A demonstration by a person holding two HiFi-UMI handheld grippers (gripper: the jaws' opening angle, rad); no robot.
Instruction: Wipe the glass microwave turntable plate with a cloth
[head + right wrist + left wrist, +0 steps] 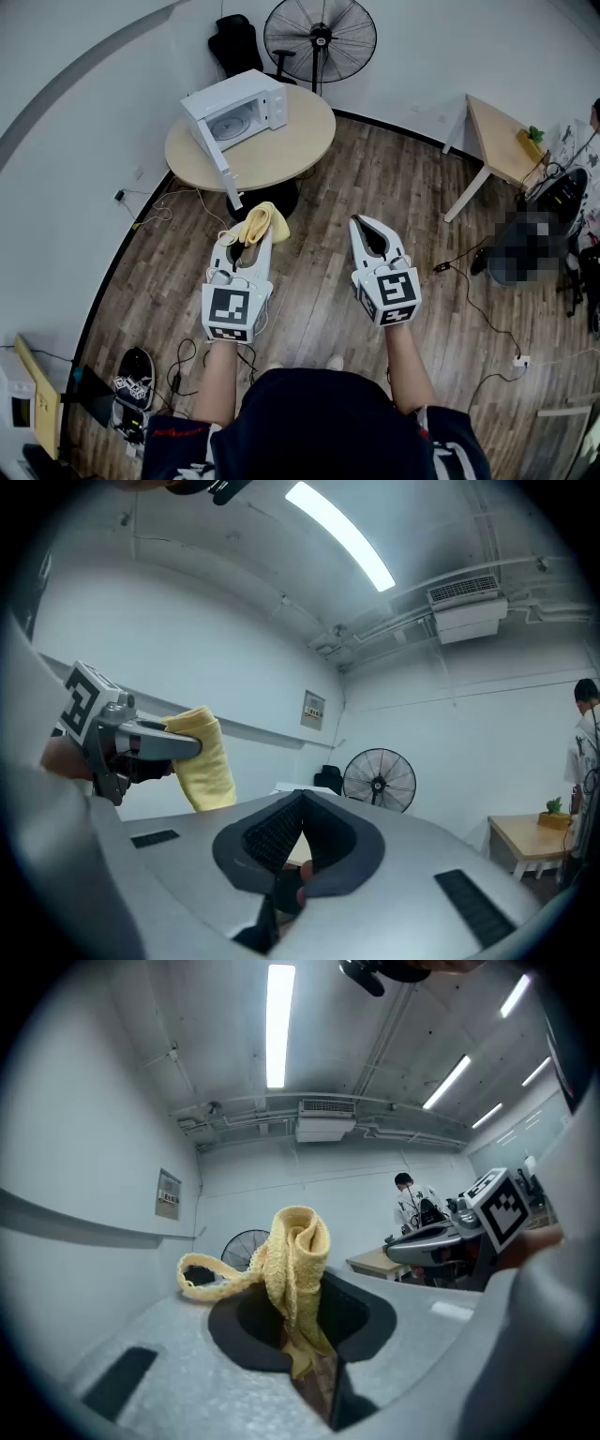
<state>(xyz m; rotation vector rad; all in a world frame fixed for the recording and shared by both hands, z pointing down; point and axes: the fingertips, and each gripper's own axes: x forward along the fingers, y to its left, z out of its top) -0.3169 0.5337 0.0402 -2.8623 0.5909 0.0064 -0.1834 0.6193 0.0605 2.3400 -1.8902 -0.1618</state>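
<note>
Yellow cloth (298,1269) is pinched between the jaws of the left gripper (251,234). A bunched fold stands up above the pinch and a loose strip loops off to one side. The right gripper (364,223) has its jaws pressed together with nothing between them. Both grippers are held level, side by side and apart, over the wooden floor in front of the person.

Further out, the microwave (239,114) sits on a round table (281,155) with its door (214,155) swung open toward the person. The plate (231,122) appears to lie inside the cavity as a pale round shape. It is well apart from the cloth, so no wiping has begun.

The step in hand looks like bringing the cloth to the plate. To do that well, the pinch should stay firm so the cloth does not slip. The bunched fold, rather than the thin strip, should meet the glass. The left gripper should enter past the door edge without knocking it. The right gripper would likely need to open to steady the plate or draw it out, since glass on a turntable may spin or slide under a wipe.

By count there are two grippers, one cloth, one microwave, one plate and two tables, the round one and another (502,141) at the right. One fan (320,37) stands behind.
</note>
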